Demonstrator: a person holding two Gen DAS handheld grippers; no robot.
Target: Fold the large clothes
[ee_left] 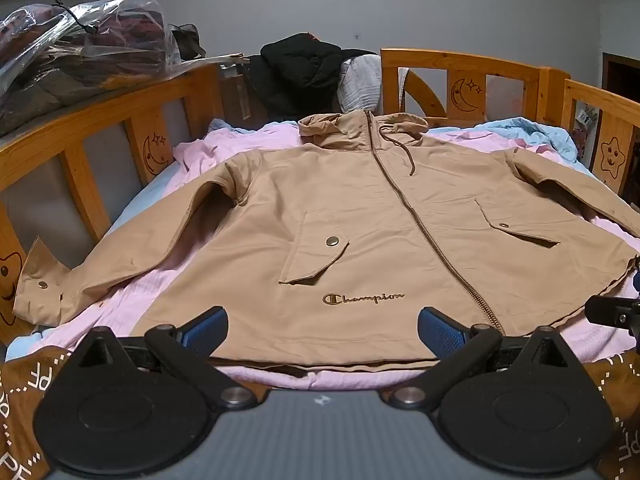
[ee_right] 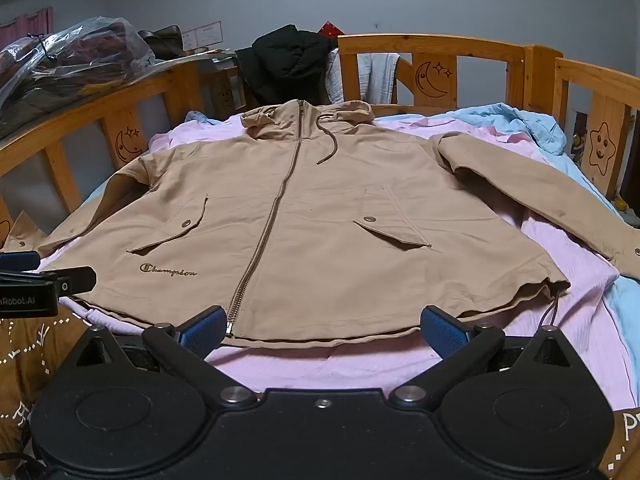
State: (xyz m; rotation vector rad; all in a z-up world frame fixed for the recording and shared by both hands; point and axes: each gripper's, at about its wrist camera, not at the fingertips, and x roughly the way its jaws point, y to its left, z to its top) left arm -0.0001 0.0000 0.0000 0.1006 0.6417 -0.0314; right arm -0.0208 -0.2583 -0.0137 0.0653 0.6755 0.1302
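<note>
A: Left to right, quick. Your far-left item is the jacket's sleeve cuff (ee_left: 38,286), lying out by the wooden bed rail (ee_left: 100,120). Where's the garment overall?

B: The tan jacket (ee_left: 360,208) lies flat, front up and zipped, on the pink sheet (ee_left: 132,300), hood toward the far rail, hem nearest you. Both sleeves are spread out to the sides.

A: Your claws?

B: Your left gripper (ee_left: 322,330) is spread wide with nothing between the blue pads — it hangs just above the hem near the logo (ee_left: 363,299). Your right gripper (ee_right: 322,330) is also wide and empty, over the hem just right of the zipper (ee_right: 272,216).

A: How will it handle?

B: Judging by the creases, it's a soft, thin woven shell — light, limp and probably a bit slick on the sheet. It won't hold shape, so expect sag between your two grips. The zipper line and pocket flaps (ee_right: 390,236) are the only stiffer bits.

A: Where do you take hold?

B: I'd pinch the fabric edges: the left cuff or shoulder seam for the left claw, the right sleeve (ee_right: 532,184) for the right. Avoid the hem drawcord (ee_right: 554,310) at the right corner; it would likely slip out.
</note>
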